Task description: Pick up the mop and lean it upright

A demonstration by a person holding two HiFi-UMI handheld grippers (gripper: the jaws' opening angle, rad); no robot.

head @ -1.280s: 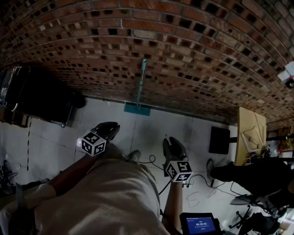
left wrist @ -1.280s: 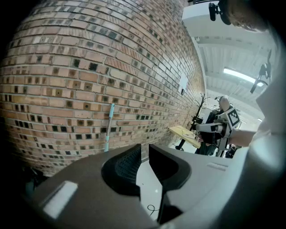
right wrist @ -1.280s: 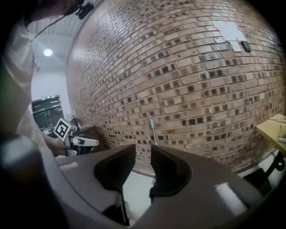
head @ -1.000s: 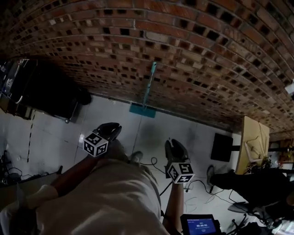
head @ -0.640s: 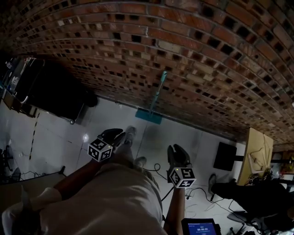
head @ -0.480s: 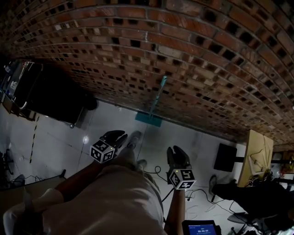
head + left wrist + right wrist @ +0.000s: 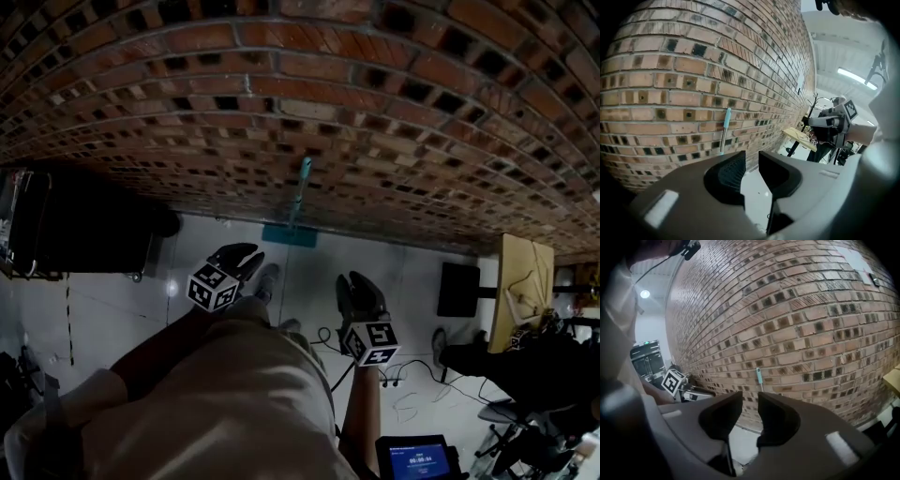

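Note:
The mop (image 7: 298, 199) stands upright against the brick wall, its teal head (image 7: 289, 234) on the floor at the wall's foot. Its pale handle with a teal grip shows in the left gripper view (image 7: 724, 129) and in the right gripper view (image 7: 759, 377), well beyond both sets of jaws. My left gripper (image 7: 246, 255) (image 7: 752, 158) is held in front of my body, its jaws opening by a narrow gap with nothing between them. My right gripper (image 7: 354, 283) (image 7: 750, 399) hangs beside it, jaws slightly apart and empty. Neither gripper touches the mop.
A dark cabinet (image 7: 84, 220) stands by the wall at left. At right are a wooden table (image 7: 516, 279), a black panel (image 7: 457, 289) and a seated person (image 7: 525, 361). Cables (image 7: 328, 337) lie on the pale floor, and a lit screen (image 7: 417, 459) sits low right.
The head view has swung and tilted, so the wall fills more of the picture. The mop stays leaning on the wall. Both grippers remain in front of my body, away from it.

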